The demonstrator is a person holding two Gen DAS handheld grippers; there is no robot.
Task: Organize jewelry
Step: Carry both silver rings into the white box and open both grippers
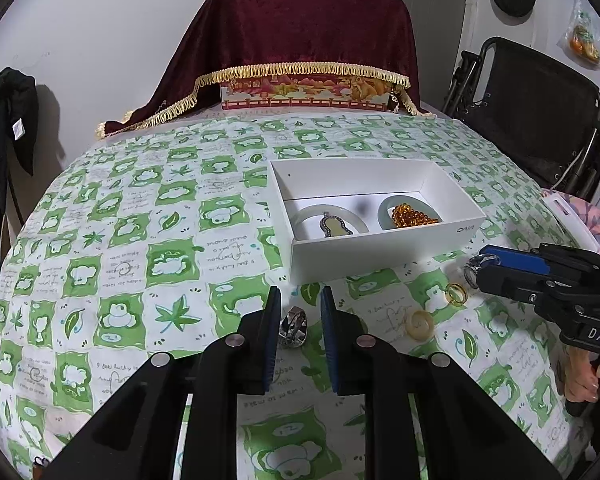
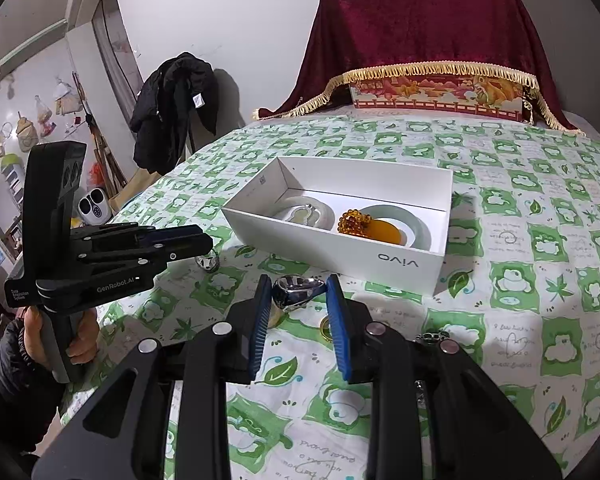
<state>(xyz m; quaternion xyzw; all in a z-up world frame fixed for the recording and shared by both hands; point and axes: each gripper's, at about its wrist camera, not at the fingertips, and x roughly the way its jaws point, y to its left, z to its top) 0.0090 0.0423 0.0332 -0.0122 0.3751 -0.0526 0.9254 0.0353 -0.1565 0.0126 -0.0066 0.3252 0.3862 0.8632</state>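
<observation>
A white box (image 1: pixel 384 246) (image 2: pixel 340 250) holds two pale jade bangles, a gourd pendant (image 1: pixel 334 227) and an amber bead string (image 1: pixel 412 216) (image 2: pixel 354 222). My left gripper (image 1: pixel 300 296) is open around a silver ring (image 1: pixel 293 330) that lies on the cloth; the same ring shows under the left gripper in the right wrist view (image 2: pixel 207 262). My right gripper (image 2: pixel 299 282) (image 1: pixel 476 268) holds a chunky silver ring (image 2: pixel 296 291) between its pads, just above the cloth. A yellow ring (image 1: pixel 456 294) (image 2: pixel 325 328) and a pale amber ring (image 1: pixel 419 323) lie near it.
The table has a green-and-white patterned cloth (image 1: pixel 140 240). A decorated box under a dark red velvet cover (image 1: pixel 300 40) stands at the back. A black folding chair (image 1: pixel 540 112) is at the right. A small metal charm (image 2: pixel 432 337) lies by my right gripper.
</observation>
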